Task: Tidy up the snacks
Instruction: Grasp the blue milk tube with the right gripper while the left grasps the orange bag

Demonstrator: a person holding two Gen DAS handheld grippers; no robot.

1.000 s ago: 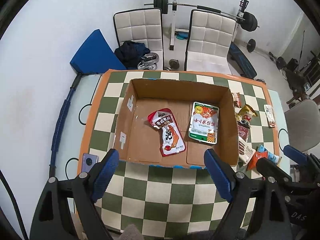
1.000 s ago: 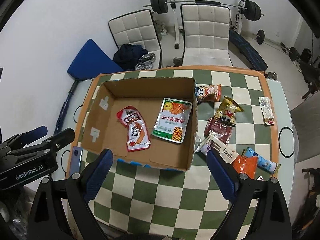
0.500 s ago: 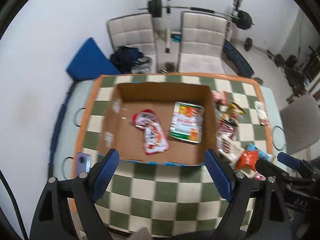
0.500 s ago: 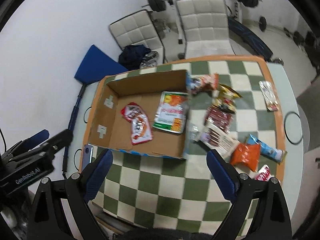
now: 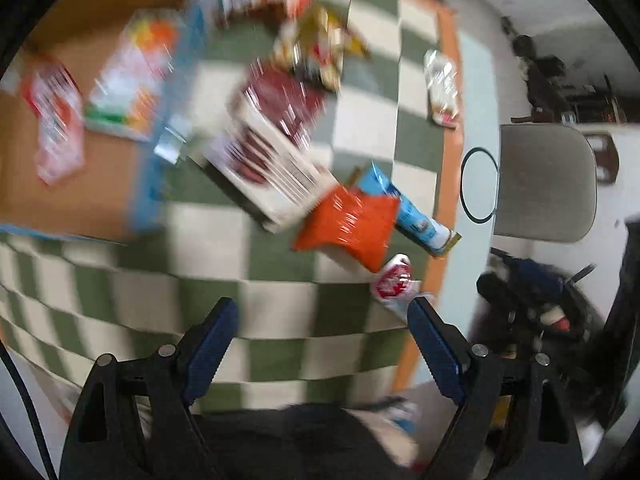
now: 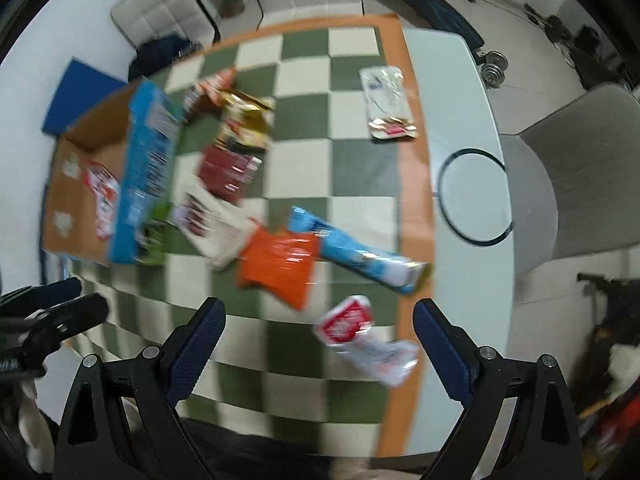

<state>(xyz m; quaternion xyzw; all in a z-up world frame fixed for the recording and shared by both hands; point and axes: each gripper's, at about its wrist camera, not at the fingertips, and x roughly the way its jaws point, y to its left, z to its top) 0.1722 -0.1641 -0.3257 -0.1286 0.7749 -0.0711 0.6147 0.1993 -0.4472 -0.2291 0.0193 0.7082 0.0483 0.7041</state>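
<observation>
1. Tool state: my left tool (image 5: 322, 322) and my right tool (image 6: 318, 322) both stand wide open, fingers well apart, with nothing held in either.
2. Change noted: a second ago both cameras faced the cardboard box (image 6: 86, 194) squarely. Both views have now swung toward the right side of the tabletop (image 6: 356, 160) and sit lower over it; both frames are motion-blurred.
3. Box contents: two packets remain inside, a red-and-white one (image 5: 54, 116) and a green-and-white one (image 5: 128, 76). No change in count.
4. Loose snacks, all outside the box on the checked cloth: orange packet (image 6: 280, 266) overlapping a blue wrapper (image 6: 360, 252); a white box-like pack (image 6: 210, 224) just beside the cardboard box; a dark red pack (image 6: 228, 172); a gold packet (image 6: 244, 120); a clear-wrapped item (image 6: 388, 104) apart near the far edge; a small red-and-white packet (image 6: 356, 330) nearest my right tool.
5. Judgement: the swing suggests a move from the box to fetching the next snack. The small red-and-white packet or the orange one looks the likeliest target; blur prevents certainty.
6. Progress: early; most snacks remain unsorted.
</observation>
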